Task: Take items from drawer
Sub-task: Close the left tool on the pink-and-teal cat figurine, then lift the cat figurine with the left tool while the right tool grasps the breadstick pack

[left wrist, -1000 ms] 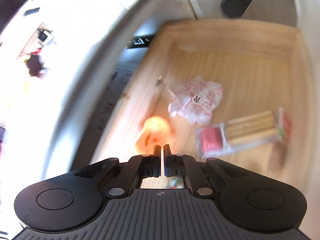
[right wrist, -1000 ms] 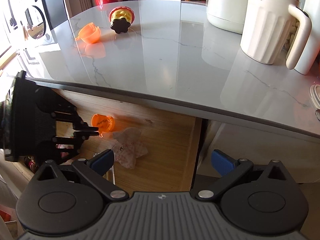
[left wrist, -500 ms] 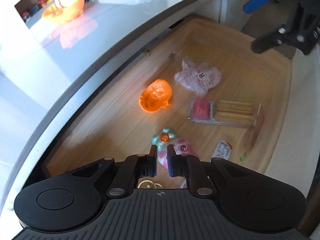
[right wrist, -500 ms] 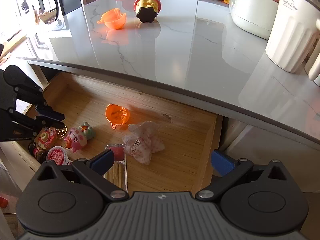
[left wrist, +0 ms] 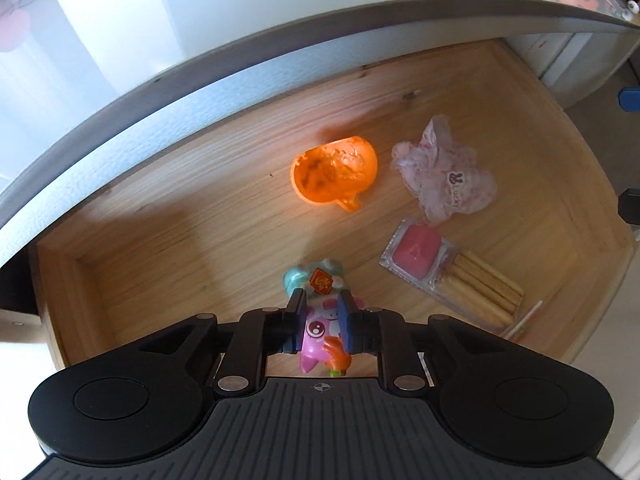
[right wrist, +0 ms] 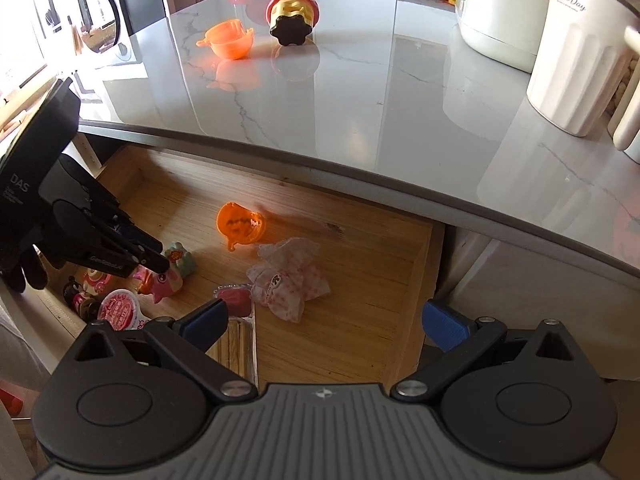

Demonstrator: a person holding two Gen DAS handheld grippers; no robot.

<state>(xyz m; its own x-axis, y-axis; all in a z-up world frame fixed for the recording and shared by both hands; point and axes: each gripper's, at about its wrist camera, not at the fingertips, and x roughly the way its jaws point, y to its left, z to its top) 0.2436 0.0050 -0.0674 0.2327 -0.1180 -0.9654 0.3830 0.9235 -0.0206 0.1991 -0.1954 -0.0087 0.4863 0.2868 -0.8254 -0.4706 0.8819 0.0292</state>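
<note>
The wooden drawer [left wrist: 180, 208] stands pulled out under the countertop. In it lie an orange pumpkin cup [left wrist: 334, 174], a pink frilly pouch [left wrist: 448, 176], a biscuit-stick snack pack [left wrist: 448, 272] and a pink and teal toy figure [left wrist: 316, 332]. My left gripper [left wrist: 322, 304] points steeply down over the toy figure [right wrist: 166, 284]; its jaws are opening and the figure shows between them, not pressed. My right gripper [right wrist: 324, 320] hangs wide open above the drawer's front, near the snack pack [right wrist: 236, 304], with nothing between its fingers.
A red-lidded jelly cup [right wrist: 120, 310] and small figures [right wrist: 80, 300] lie in the drawer's left front corner. On the marble countertop [right wrist: 360, 100] stand another orange cup [right wrist: 230, 42], a red and yellow toy [right wrist: 292, 20], a white jug [right wrist: 576, 60] and a white pot [right wrist: 496, 28].
My left gripper has rolled and moved across the drawer to above the pink toy figure, and its jaws have gone from shut to parted. The right gripper has barely moved.
</note>
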